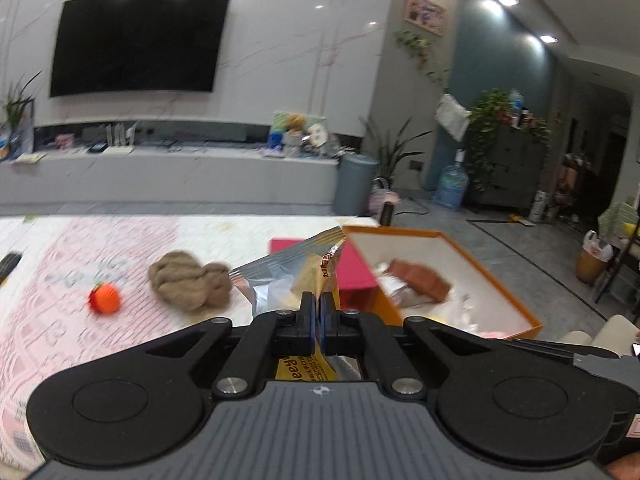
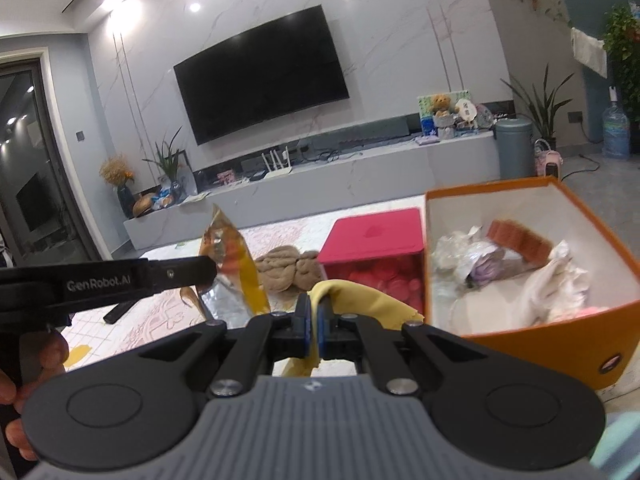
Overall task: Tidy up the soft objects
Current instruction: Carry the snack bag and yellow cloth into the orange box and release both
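Note:
My left gripper [image 1: 319,305] is shut on a yellow and silver snack bag [image 1: 296,272], held above the table. The right wrist view shows the same bag [image 2: 236,268] hanging from the left gripper's fingers [image 2: 192,270]. My right gripper [image 2: 316,312] is shut on a yellow cloth [image 2: 356,300] that drapes to the right of the jaws. An open orange box [image 1: 504,280] [image 2: 532,328] stands at the right and holds a brown sponge [image 1: 420,280] [image 2: 520,240] and several crumpled white things. A brown knitted bundle [image 1: 190,280] [image 2: 288,270] lies on the table.
A pink box [image 2: 376,240] [image 1: 352,276] stands just left of the orange box. A small orange and red toy [image 1: 105,298] lies on the patterned tablecloth [image 1: 80,264] at the left. A dark object [image 1: 10,262] sits at the table's left edge. A hand [image 2: 24,396] holds the left gripper.

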The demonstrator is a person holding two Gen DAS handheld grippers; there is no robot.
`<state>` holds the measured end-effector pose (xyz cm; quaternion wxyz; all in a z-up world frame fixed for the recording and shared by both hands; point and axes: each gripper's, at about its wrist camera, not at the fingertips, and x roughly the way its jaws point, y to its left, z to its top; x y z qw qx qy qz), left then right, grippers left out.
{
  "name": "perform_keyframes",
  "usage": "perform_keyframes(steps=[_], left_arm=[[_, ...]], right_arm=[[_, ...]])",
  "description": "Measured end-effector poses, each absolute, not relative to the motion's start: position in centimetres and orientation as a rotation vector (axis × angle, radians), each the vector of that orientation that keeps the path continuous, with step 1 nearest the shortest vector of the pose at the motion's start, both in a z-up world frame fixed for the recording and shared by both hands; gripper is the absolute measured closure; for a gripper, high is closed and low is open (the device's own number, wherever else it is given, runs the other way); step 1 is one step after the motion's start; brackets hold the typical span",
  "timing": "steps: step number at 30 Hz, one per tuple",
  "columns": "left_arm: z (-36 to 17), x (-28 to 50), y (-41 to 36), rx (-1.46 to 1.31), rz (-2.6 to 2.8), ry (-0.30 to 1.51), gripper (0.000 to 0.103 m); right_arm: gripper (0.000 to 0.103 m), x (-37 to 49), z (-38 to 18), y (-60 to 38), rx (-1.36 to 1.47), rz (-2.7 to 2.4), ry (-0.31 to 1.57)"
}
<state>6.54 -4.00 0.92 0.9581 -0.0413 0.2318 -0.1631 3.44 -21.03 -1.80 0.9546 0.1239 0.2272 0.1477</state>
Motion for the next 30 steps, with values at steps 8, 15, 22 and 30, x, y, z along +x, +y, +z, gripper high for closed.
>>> perform_keyframes(steps=[8, 15, 22, 30], left_arm=[[3.6, 8.4, -8.2, -0.044, -0.471, 0.413, 0.101], [4.0, 10.8, -12.1, -0.008, -0.552, 0.392, 0.101], [3.0, 12.8, -15.0, 0.029, -0.594, 0.432, 0.101], [0.2, 14.7, -17.0, 0.046, -0.617, 0.513, 0.101]], right_arm=[[0.103, 3.6, 1.4, -25.5, 0.273, 0.26, 0.407], [0.103, 4.9, 3.1, -29.3, 0.25, 0.214, 0.397], [0.103, 6.8, 3.0, -31.9, 0.208, 0.16, 0.442], [0.103, 9.3, 0.9, -33.7, 0.189, 0.115, 0.506]])
